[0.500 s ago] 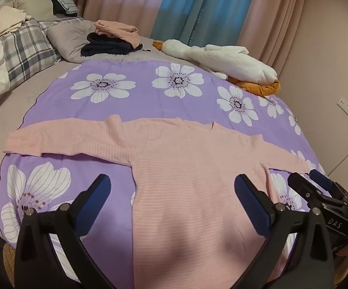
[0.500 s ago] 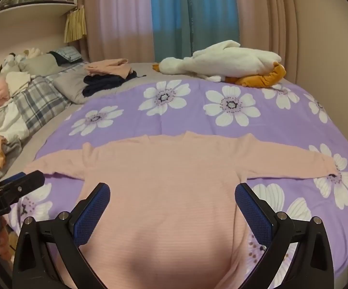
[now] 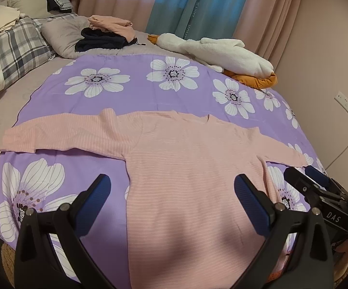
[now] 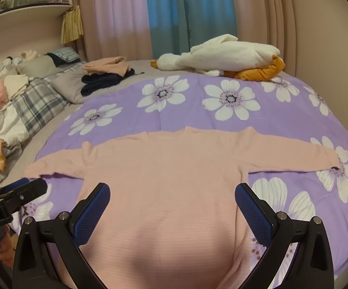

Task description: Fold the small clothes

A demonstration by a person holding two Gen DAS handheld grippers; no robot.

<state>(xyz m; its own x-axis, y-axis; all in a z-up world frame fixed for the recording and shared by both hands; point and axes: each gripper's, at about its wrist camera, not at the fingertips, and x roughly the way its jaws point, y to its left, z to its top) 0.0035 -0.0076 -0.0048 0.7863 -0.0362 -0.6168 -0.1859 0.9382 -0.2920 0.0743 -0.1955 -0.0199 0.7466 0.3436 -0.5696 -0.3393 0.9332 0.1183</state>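
Left wrist view first: the left tool [image 3: 172, 192] hangs over the lower half of the pink sweater [image 3: 190, 168], its two blue pads spread wide and gripping nothing. That sweater is our landmark, lying flat and face down or up, I can't tell which, on the purple flowered sheet [image 3: 125, 84] that covers the bed, both sleeves stretched straight out to the sides. Just off the sweater's right sleeve tip, the right tool [image 3: 311, 178] pokes into frame, low over the sheet.

Over to the right wrist view, and the right tool [image 4: 172, 192] is also spread wide, empty, hovering above the sweater's [image 4: 169, 168] body near the hem. Beside the sweater's left sleeve end, the left tool [image 4: 27, 187] shows at the frame edge.

Beyond the sweater's collar, across a band of flowered sheet [image 4: 193, 110], a white plush goose [image 4: 222, 55] with orange feet sprawls at the far edge of the bed. Beyond the sweater's left shoulder, a pile of clothes [image 4: 106, 72], pink on dark navy, sits on a grey pillow [image 4: 70, 86]. Farther left of the sweater, a plaid quilt [image 4: 34, 106] lies rumpled, with more clothes heaped on it. Curtains [image 4: 169, 12] hang behind everything.
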